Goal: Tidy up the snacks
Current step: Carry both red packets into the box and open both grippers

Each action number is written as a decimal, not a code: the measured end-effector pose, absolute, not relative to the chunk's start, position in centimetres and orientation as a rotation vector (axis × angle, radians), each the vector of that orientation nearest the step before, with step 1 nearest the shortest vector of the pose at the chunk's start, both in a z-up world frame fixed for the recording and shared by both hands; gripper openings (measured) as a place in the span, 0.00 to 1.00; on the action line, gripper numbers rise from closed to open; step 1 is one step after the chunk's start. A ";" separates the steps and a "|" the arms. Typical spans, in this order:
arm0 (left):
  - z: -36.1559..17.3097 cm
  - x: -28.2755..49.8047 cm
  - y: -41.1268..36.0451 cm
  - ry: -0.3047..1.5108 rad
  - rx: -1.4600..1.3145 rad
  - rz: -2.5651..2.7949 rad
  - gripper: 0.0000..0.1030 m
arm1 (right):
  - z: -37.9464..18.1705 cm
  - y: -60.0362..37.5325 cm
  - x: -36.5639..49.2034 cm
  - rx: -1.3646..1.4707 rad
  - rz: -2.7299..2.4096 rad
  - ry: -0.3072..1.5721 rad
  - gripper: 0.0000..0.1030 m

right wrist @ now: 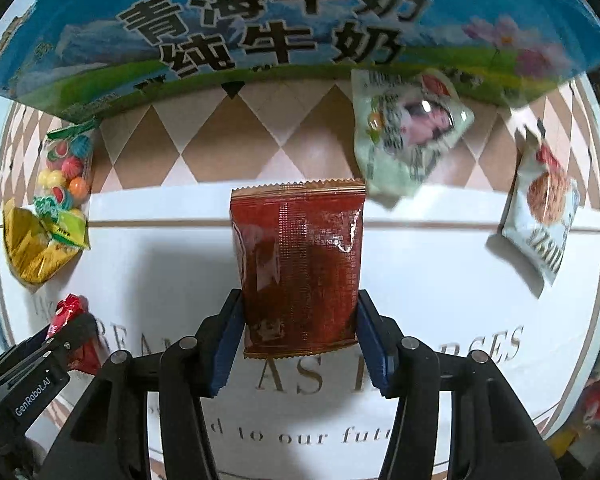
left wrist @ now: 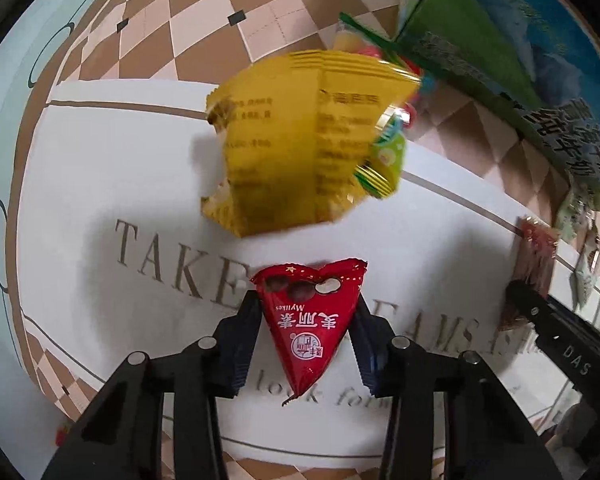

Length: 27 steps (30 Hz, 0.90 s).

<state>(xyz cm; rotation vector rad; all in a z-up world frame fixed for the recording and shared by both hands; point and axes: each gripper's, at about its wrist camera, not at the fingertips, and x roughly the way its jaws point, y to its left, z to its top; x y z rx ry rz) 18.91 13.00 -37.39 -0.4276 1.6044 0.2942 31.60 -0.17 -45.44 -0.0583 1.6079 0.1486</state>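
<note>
A red triangular snack packet (left wrist: 312,320) lies on the white lettered mat (left wrist: 100,180), and my left gripper (left wrist: 306,304) is shut on it, one finger against each slanted side. In the right wrist view a red-brown flat packet (right wrist: 300,248) lies lengthwise between the blue pads of my right gripper (right wrist: 300,300), which press on its two long edges. The left gripper shows again at that view's lower left, over the red packet (right wrist: 68,312). Both grippers point down at the mat.
A blue and green milk carton box (right wrist: 300,20) stands along the far edge. A yellow packet (left wrist: 292,144) and a bag of coloured candy balls (right wrist: 66,172) lie to the left, a pale green packet (right wrist: 408,136) and a white cookie packet (right wrist: 544,208) to the right.
</note>
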 end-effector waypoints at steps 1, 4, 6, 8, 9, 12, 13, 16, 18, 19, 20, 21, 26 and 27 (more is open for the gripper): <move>-36.9 18.7 12.5 1.600 -0.433 0.280 0.39 | -45.2 -0.5 31.2 -0.049 0.156 1.607 0.55; -34.9 18.4 11.0 1.579 -0.448 0.244 0.39 | -43.7 -1.5 29.9 0.000 0.191 1.606 0.55; -33.2 18.4 9.9 1.556 -0.457 0.211 0.39 | -42.4 -2.3 29.2 0.035 0.211 1.600 0.55; -30.9 18.7 8.6 1.526 -0.468 0.166 0.39 | -40.4 -3.3 28.6 0.077 0.236 1.585 0.55; -29.9 18.9 8.1 1.510 -0.472 0.148 0.39 | -39.8 -3.8 28.6 0.092 0.245 1.579 0.55; -26.2 21.1 6.6 1.458 -0.474 0.077 0.39 | -36.3 -5.7 28.8 0.146 0.272 1.529 0.55; -24.9 21.9 6.4 1.437 -0.477 0.043 0.39 | -34.5 -6.3 29.1 0.158 0.279 1.496 0.55; -21.9 25.7 6.1 1.387 -0.462 -0.026 0.39 | -30.2 -8.0 31.0 0.179 0.293 1.407 0.55; -19.5 27.5 5.7 1.358 -0.433 -0.054 0.39 | -27.4 -8.5 32.7 0.180 0.300 1.349 0.55; -18.5 29.0 5.8 1.348 -0.418 -0.073 0.39 | -26.6 -9.0 33.5 0.182 0.304 1.331 0.55; -17.7 30.0 5.6 1.342 -0.410 -0.083 0.39 | -25.2 -9.3 34.7 0.176 0.304 1.299 0.55; -16.9 30.8 5.6 1.334 -0.395 -0.090 0.39 | -24.5 -9.9 35.5 0.172 0.300 1.282 0.55; -16.2 36.4 4.9 1.323 -0.305 -0.095 0.39 | -23.1 -10.3 41.1 0.149 0.266 1.243 0.55; -16.6 37.6 4.8 1.334 -0.301 -0.096 0.39 | -23.4 -10.5 42.1 0.150 0.260 1.251 0.55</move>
